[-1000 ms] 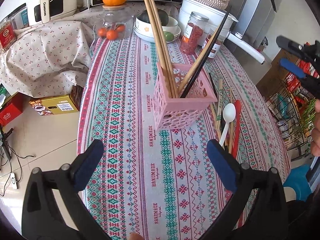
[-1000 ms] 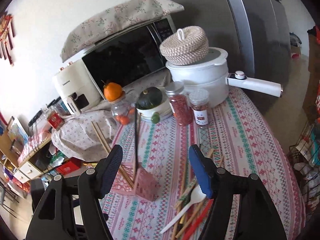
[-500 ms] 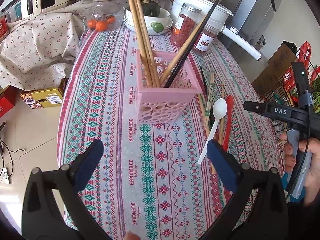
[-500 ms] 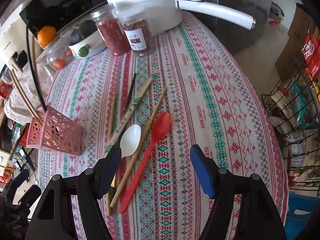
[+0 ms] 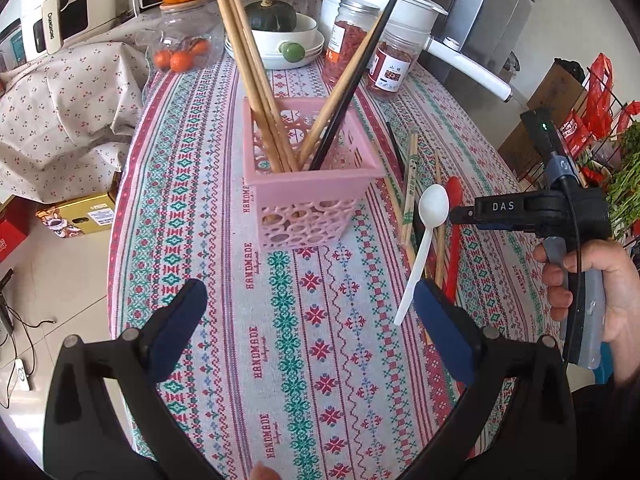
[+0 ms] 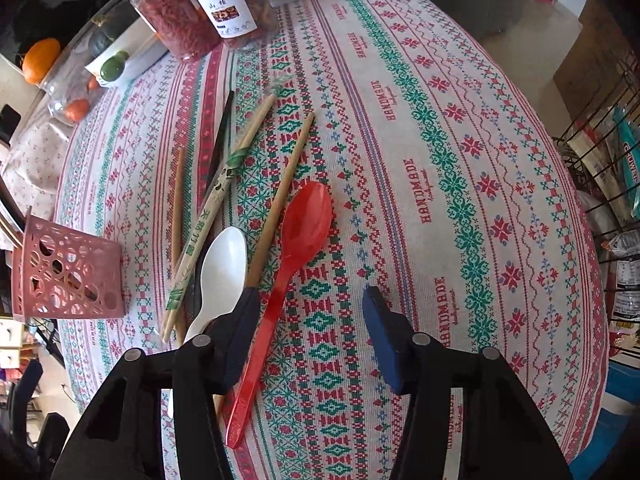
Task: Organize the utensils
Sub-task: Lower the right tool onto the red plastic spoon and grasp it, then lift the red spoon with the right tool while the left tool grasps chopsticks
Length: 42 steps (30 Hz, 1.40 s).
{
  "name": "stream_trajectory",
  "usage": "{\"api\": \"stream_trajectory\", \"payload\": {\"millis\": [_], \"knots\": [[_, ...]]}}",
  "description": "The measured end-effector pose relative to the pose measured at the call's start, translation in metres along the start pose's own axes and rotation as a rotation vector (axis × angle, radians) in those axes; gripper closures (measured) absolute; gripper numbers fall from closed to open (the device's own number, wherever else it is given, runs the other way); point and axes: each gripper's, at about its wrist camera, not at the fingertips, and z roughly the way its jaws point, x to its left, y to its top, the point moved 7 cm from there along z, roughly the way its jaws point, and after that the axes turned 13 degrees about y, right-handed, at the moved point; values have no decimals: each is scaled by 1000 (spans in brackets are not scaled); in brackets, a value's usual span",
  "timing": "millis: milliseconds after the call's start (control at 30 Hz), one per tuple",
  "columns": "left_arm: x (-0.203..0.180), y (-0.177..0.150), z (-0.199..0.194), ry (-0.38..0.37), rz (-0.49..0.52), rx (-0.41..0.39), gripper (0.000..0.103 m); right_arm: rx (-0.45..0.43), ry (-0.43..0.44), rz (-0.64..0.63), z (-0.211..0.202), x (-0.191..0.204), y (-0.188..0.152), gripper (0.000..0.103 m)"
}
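A pink perforated basket (image 5: 308,196) stands on the patterned tablecloth and holds several chopsticks (image 5: 256,80); it also shows at the left of the right wrist view (image 6: 64,276). Right of it lie a white spoon (image 6: 220,276), a red spoon (image 6: 296,248) and loose chopsticks (image 6: 208,216); the white spoon (image 5: 424,236) and the red spoon (image 5: 454,216) show in the left wrist view too. My right gripper (image 6: 312,328) is open and empty, low over the red spoon's handle. My left gripper (image 5: 308,320) is open and empty, in front of the basket.
At the back stand two jars of red dried fruit (image 5: 352,48), a bowl with a green squash (image 5: 276,36), a glass jar with an orange on it (image 5: 180,40) and a white pot (image 5: 384,4). A wire rack (image 6: 604,184) stands off the table's right edge.
My right gripper has tilted down from facing the back wall and dropped close over the spoons. My left gripper has moved nearer the basket.
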Motion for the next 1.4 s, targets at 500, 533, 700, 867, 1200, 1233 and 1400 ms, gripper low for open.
{"api": "stream_trajectory", "payload": {"millis": [500, 533, 700, 867, 1200, 1233, 1400], "knots": [[-38, -5, -12, 33, 207, -40, 0, -21, 22, 10, -10, -13, 8, 95], [-42, -5, -11, 35, 220, -34, 0, -28, 25, 8, -14, -16, 9, 95], [-64, -2, -10, 30, 254, 2, 0, -67, 48, 2, -39, -32, 7, 95], [-99, 6, -8, -3, 267, 22, 0, -96, 78, 3, -61, -47, 1, 95], [-155, 63, 32, 78, 316, 42, 35, -105, 136, 35, -73, -71, 6, 96], [-157, 70, 39, 81, 310, 48, 40, -104, 138, 33, -74, -73, 7, 96], [-166, 96, 79, 87, 298, 84, 77, -105, 154, 31, -73, -79, 13, 96]]}}
